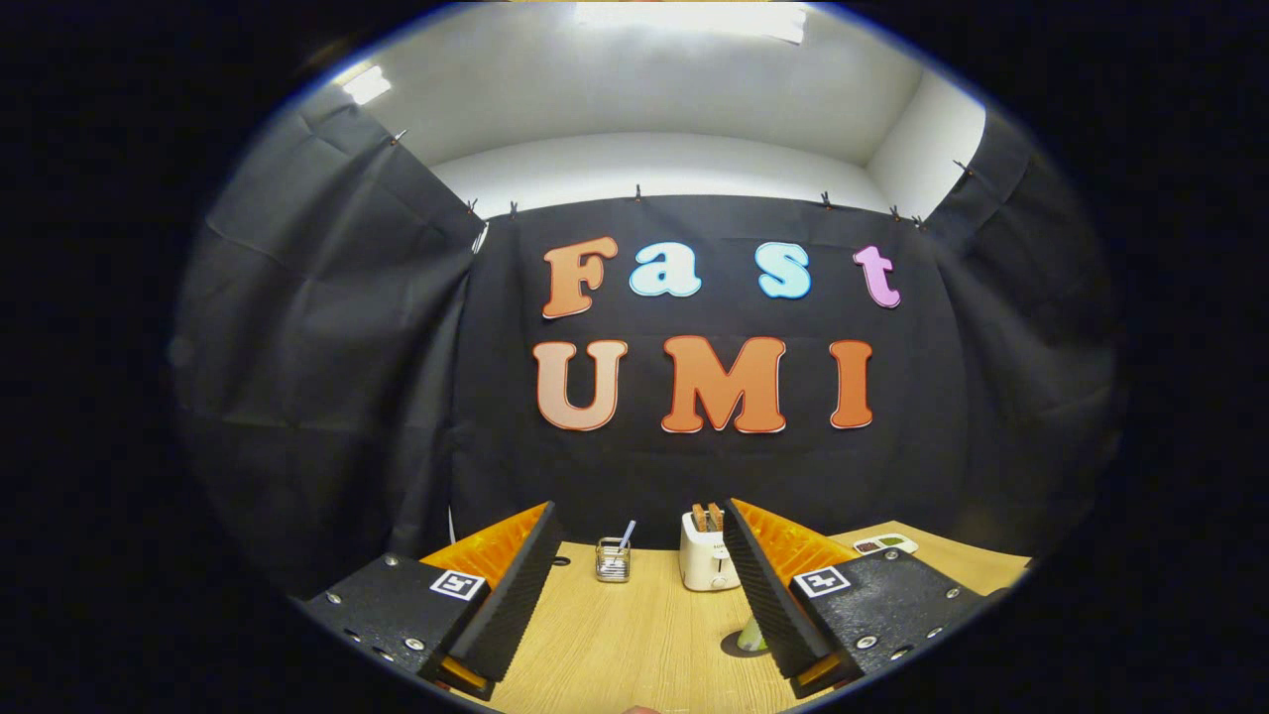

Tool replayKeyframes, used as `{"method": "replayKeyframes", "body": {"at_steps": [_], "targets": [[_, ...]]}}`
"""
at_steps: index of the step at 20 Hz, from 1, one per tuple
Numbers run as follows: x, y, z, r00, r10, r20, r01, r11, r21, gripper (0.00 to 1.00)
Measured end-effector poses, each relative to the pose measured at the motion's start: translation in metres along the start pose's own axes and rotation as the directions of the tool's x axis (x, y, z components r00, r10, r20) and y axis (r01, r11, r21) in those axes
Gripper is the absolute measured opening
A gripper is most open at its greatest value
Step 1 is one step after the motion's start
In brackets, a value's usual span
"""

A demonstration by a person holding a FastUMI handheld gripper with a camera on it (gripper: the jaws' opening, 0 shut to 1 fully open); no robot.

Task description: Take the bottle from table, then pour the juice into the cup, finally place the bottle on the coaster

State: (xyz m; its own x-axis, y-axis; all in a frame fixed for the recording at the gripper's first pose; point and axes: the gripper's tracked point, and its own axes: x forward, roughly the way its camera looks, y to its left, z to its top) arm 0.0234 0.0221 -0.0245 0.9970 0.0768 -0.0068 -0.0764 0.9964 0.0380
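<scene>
Standing wide apart over the wooden table (615, 635), the fingers of the gripper (639, 595) are holding nothing. A bottle (750, 636) is peeking out just beside the right finger, mostly hidden behind it, resting on a dark coaster (736, 650). Far beyond the fingers, a toaster (706, 555) and a small glass holder (613, 559) are sitting near the wall.
</scene>
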Motion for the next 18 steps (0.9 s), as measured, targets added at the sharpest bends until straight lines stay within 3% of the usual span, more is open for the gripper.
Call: {"method": "replayKeyframes", "body": {"at_steps": [18], "targets": [[-0.009,-0.009,0.008,0.999,0.006,0.051,-0.007,1.000,0.014,0.97]]}}
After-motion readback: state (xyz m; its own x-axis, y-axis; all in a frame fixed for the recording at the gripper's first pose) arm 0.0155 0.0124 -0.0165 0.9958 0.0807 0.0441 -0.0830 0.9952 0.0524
